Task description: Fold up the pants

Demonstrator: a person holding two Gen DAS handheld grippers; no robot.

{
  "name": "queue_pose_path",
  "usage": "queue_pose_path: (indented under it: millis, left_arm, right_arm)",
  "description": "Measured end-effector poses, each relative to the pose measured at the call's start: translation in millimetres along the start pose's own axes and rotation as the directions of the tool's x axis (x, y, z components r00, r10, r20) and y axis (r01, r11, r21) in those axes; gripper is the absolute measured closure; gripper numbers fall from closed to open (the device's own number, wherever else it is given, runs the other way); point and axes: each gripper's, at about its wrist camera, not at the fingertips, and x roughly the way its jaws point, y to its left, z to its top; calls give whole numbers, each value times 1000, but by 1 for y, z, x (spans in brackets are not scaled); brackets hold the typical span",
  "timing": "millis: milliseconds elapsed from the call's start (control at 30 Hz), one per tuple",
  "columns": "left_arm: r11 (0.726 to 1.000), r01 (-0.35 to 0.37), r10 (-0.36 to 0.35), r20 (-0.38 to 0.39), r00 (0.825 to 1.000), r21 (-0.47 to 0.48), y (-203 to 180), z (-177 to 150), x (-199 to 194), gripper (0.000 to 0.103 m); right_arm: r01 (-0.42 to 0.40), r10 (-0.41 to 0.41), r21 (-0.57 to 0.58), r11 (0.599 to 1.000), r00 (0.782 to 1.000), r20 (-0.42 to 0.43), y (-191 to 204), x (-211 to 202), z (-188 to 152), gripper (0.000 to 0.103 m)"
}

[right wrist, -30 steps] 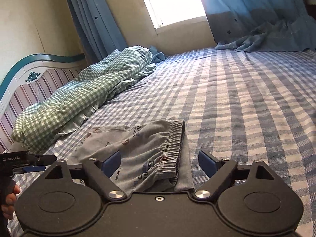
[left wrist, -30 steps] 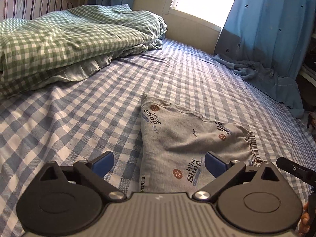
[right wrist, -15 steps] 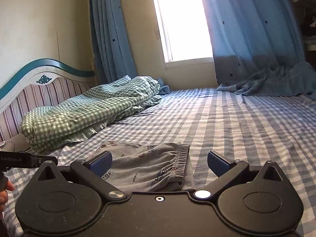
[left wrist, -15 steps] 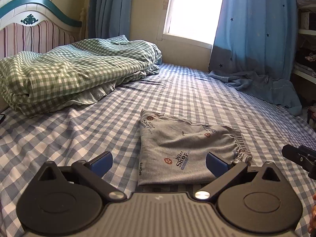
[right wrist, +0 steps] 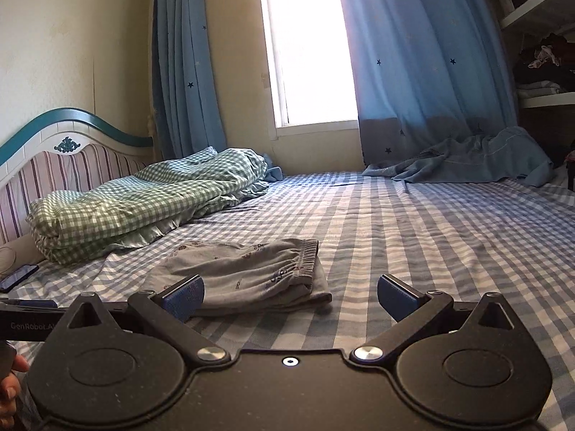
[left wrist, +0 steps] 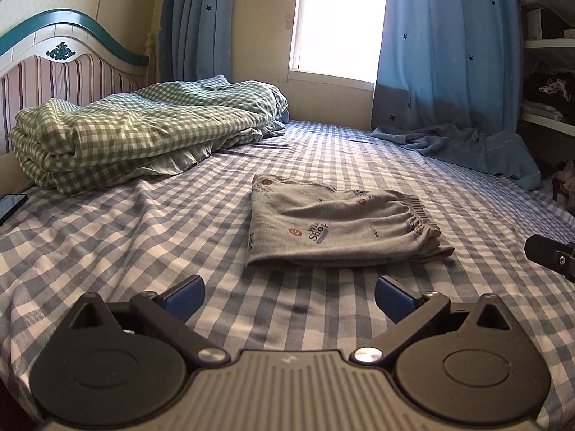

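The grey printed pants (left wrist: 334, 226) lie folded into a flat packet on the blue checked bed sheet (left wrist: 143, 237), elastic waistband to the right. In the right wrist view the pants (right wrist: 248, 273) sit just beyond the left blue pad. My left gripper (left wrist: 289, 292) is open, held back from the packet's near edge with nothing between its fingers. My right gripper (right wrist: 291, 292) is open wide and empty too, short of the pants. The right gripper's body shows at the right edge of the left wrist view, and the left gripper's body at the left edge of the right wrist view.
A folded green checked duvet (left wrist: 143, 133) lies by the striped headboard (left wrist: 54, 75). A dark phone (left wrist: 10, 204) rests on the sheet at far left. A blue curtain (left wrist: 449, 54) pools onto the bed's far right. Shelves (right wrist: 539, 89) with clothes stand to the right.
Both grippers have drawn back from the pants and tilted up, so the folded packet now lies farther ahead and more of the room shows. The pants have not moved.
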Motion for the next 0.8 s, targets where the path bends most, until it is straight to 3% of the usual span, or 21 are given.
queue_pose_path:
  millis: [167,467,800]
  left_arm:
    - [1000,-1,1,3,1000,12,5,-14,-10,0]
    - [1000,3,-4,36,999,10,19,-24,-21,0]
    - [1000,-24,25,61,998,-10,29,-35,-31,0]
  right_arm:
    - [32,-32,1,999,999,0,5,-19,-17,1]
    - [111,-105,-65,992,989,100,21,-48,-35,1]
    - [110,-96,-89,990,985,141,38,-54,-50,1]
